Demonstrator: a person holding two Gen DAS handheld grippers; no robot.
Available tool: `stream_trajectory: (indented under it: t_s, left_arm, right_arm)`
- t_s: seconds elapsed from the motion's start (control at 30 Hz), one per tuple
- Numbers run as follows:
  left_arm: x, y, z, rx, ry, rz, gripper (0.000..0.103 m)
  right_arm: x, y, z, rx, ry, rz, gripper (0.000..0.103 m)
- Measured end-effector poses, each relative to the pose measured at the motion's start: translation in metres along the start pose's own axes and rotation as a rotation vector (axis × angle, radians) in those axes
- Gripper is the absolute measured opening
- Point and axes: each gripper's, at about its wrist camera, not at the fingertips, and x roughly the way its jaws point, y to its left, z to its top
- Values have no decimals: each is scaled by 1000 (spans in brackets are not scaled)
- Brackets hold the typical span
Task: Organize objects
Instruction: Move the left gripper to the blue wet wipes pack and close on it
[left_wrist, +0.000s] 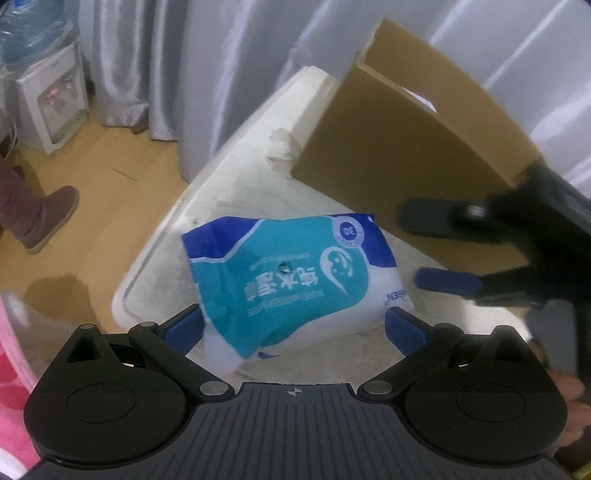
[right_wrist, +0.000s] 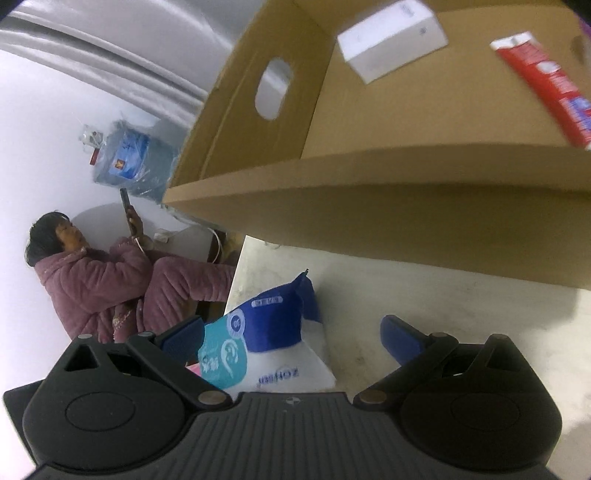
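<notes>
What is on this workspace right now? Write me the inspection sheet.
Surface: white tabletop, scuffed.
Job's things: blue wipes pack lying on the table; cardboard box holding a white carton and a red tube.
Clutter: nothing seen.
Grippers: left gripper open, straddling the pack; right gripper open beside it.
Cables: white cord behind the table.
Surroundings: grey curtains, water dispenser, seated person holding a phone.

Glossy plastic wipes pack (left_wrist: 291, 277); matt brown cardboard box (right_wrist: 424, 122); rough, mottled white tabletop (left_wrist: 240, 184); satiny curtain (left_wrist: 155, 55).
</notes>
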Motion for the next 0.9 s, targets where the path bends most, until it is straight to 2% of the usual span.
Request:
stream_trajectory:
  t_s: [0.1,0.23,0.43,0.6,0.9]
  left_arm:
    - [2,-4,2,10,17,-5,103]
    - [1,-6,4,20,24,-8,103]
    - [-4,-18,2,52,17,-15,103]
    - [-5,-29,-2,98,21,-1,103]
    - [-7,-46,-10,125,50,-42,103]
  right_arm:
    - [13,-4,3,19,31,25,103]
    - [15,-6,3,30,56,128,103]
    - [12,-6,2,38,90,212,103]
    - [8,-8,2,54,80,213,103]
    - [-12,-21,-4,84,57,186,103]
